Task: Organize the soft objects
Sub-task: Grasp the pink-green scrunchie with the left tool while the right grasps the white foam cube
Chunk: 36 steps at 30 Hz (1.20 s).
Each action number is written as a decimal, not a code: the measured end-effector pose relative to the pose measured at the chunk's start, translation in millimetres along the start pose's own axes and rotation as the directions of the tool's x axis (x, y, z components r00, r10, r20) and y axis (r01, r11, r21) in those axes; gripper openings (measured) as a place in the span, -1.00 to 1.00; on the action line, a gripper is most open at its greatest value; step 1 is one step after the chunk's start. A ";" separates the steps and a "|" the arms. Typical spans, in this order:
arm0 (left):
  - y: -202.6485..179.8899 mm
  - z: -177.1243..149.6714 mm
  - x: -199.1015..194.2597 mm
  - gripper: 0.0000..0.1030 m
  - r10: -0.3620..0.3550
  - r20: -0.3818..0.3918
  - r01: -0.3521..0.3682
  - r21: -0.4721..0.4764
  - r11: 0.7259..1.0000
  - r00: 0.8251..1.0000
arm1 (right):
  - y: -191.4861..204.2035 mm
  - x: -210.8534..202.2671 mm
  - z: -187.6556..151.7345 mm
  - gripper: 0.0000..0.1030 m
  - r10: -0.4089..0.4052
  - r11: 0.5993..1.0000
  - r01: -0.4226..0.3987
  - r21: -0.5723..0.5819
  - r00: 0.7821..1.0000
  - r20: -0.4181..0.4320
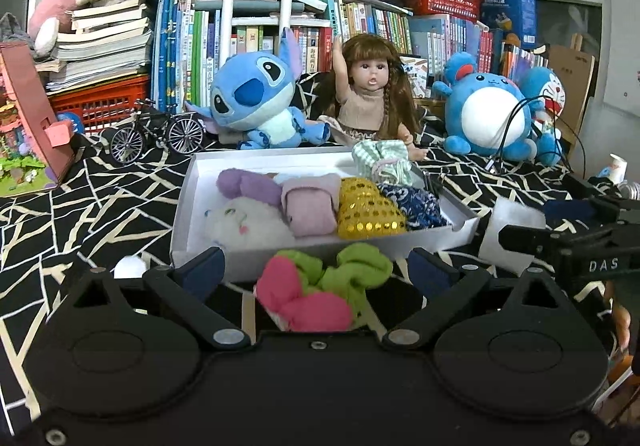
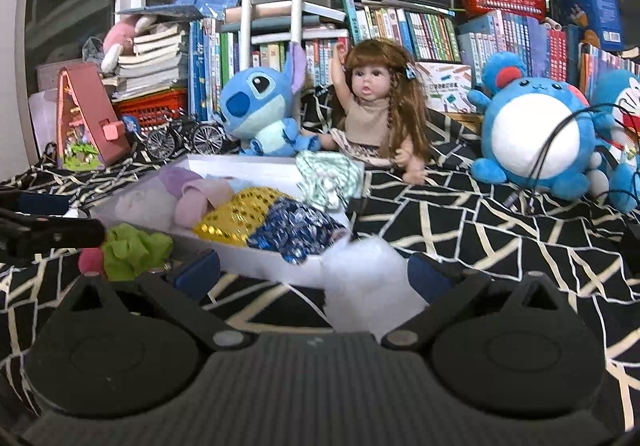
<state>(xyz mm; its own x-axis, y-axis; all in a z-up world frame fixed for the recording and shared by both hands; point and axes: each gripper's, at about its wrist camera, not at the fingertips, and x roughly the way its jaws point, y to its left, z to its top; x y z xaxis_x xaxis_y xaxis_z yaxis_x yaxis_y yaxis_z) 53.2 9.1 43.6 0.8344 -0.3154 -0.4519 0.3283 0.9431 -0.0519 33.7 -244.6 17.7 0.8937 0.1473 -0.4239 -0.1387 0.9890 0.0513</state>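
One white box (image 1: 256,246) sat open on the black patterned cloth (image 1: 100,197). Inside it, six soft items were counted: one purple plush piece (image 1: 244,183), one white plush piece (image 1: 248,224), one folded pink cloth (image 1: 312,205), one gold sequin pouch (image 1: 370,213), one dark blue patterned pouch (image 1: 414,205), and one green-striped cloth (image 1: 382,159) draped over the far rim at about 1 o'clock.

The left gripper (image 1: 320,270) stood wide open, its two blue-padded fingers (image 1: 204,270) apart on either side of one pink and green soft toy (image 1: 320,290). The toy lay on the cloth just outside the box's near wall, at 6 o'clock from the box; neither pad appeared to touch it.

The right gripper (image 2: 316,270) was likewise spread wide. One white cotton wad (image 2: 368,282) lay between its fingers (image 2: 426,272), beside the box's near corner. Contact between the wad and the right-hand pad could not be confirmed, the wad being blurred.

Behind the box, at 12 o'clock, sat one blue plush alien (image 1: 256,97) and one doll (image 1: 370,93); at 2 o'clock, one round blue plush (image 1: 484,109) and one blue cat plush (image 1: 546,97). One model bicycle (image 1: 158,131) stood at 10 o'clock. Rows of books (image 1: 372,25) lined the back.
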 end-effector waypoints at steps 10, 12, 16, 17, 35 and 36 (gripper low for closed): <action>-7.2 -22.1 -5.8 0.90 0.062 0.028 -0.064 0.057 0.996 0.998 | 0.9 2.7 -8.8 1.00 -0.062 0.998 0.062 -0.033 0.998 0.020; -7.1 -24.2 -5.0 0.90 0.064 0.021 -0.065 0.051 0.997 0.998 | 1.0 4.5 -9.7 1.00 -0.066 0.997 0.067 -0.036 0.998 0.017; -7.9 -28.7 -1.9 0.90 0.054 -0.005 -0.054 0.032 0.998 0.999 | 0.3 8.9 -11.4 1.00 -0.078 0.996 0.078 -0.037 0.997 0.004; -8.3 -29.2 -0.1 0.90 0.056 -0.011 -0.055 0.027 0.998 0.998 | -0.2 10.5 -11.7 1.00 -0.083 0.996 0.082 -0.035 0.997 -0.001; -16.9 -35.3 35.9 0.88 0.109 -0.053 -0.113 -0.082 0.990 0.993 | -9.6 21.9 -16.0 1.00 -0.105 0.994 0.106 0.007 0.994 -0.038; -16.7 -34.7 37.9 0.80 0.111 -0.058 -0.116 -0.087 0.989 0.992 | -10.3 22.7 -16.0 1.00 -0.103 0.995 0.103 0.013 0.994 -0.041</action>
<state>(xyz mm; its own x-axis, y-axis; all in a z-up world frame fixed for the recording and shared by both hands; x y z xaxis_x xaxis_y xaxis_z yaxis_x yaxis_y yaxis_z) 64.0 -14.9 -3.6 0.8388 -0.2021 -0.5056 0.1897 0.9789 -0.0766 48.7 -251.6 -6.9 0.8852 0.0443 -0.4632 -0.0401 0.9990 0.0189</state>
